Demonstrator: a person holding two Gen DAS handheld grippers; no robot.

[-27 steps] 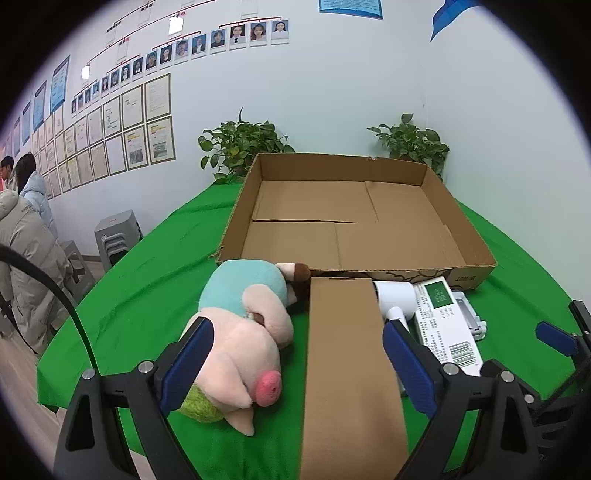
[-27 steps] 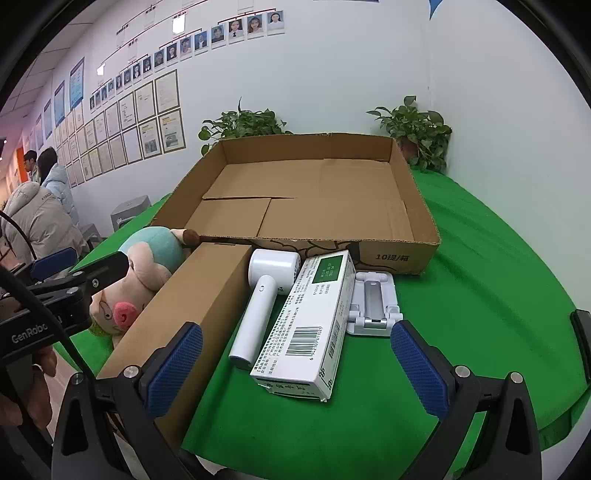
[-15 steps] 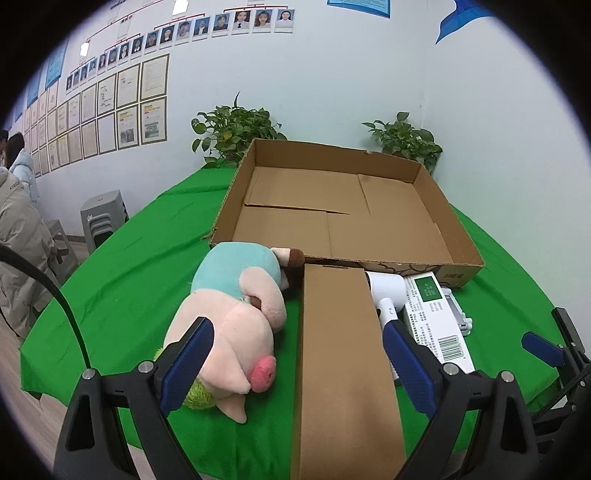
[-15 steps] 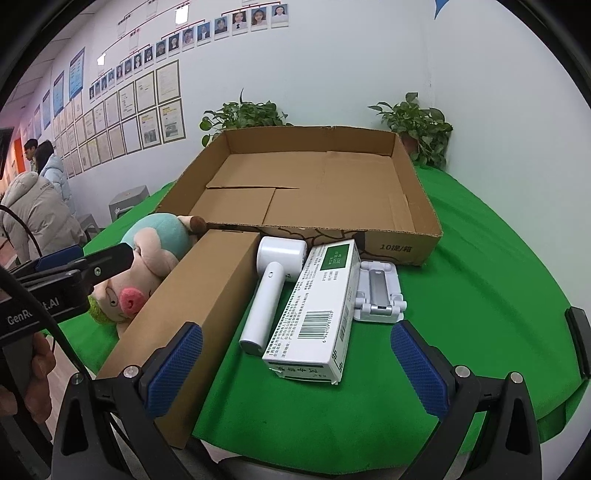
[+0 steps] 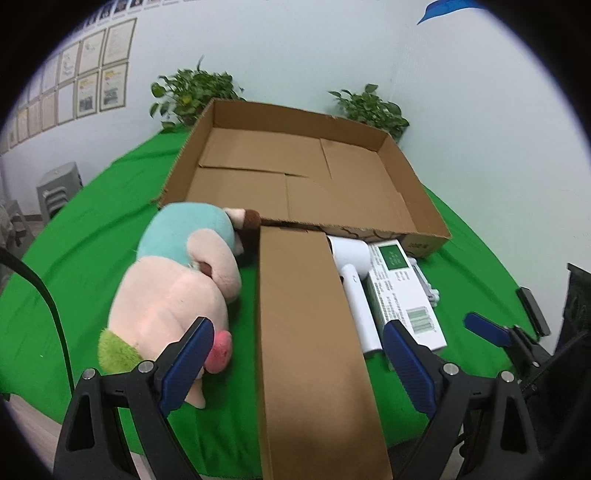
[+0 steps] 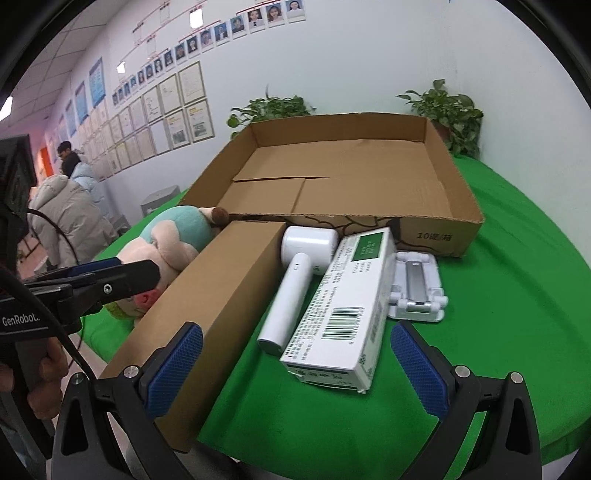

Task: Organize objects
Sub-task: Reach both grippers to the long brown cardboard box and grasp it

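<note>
On the green surface (image 6: 517,295) a wide, shallow cardboard tray (image 6: 439,236) sits toward the far edge, and against its near wall lie, from the left edge rightward, a plush toy (image 5: 173,291), a long brown carton (image 5: 310,332) reaching to the near edge, a white handheld device (image 6: 295,280), a white and green box (image 6: 347,299) and a small white stand (image 6: 417,291), packed side by side. Two potted plants (image 6: 443,107) stand behind the tray by the wall. The left tongs (image 5: 295,365) hang spread wide above the carton's near end, and the right tongs (image 6: 295,373) gape fully over the device and box, both gripping nothing

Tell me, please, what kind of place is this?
Probably an office or training room: framed certificates and rows of staff photos cover the wall, potted plants stand behind a green-covered table.
</note>
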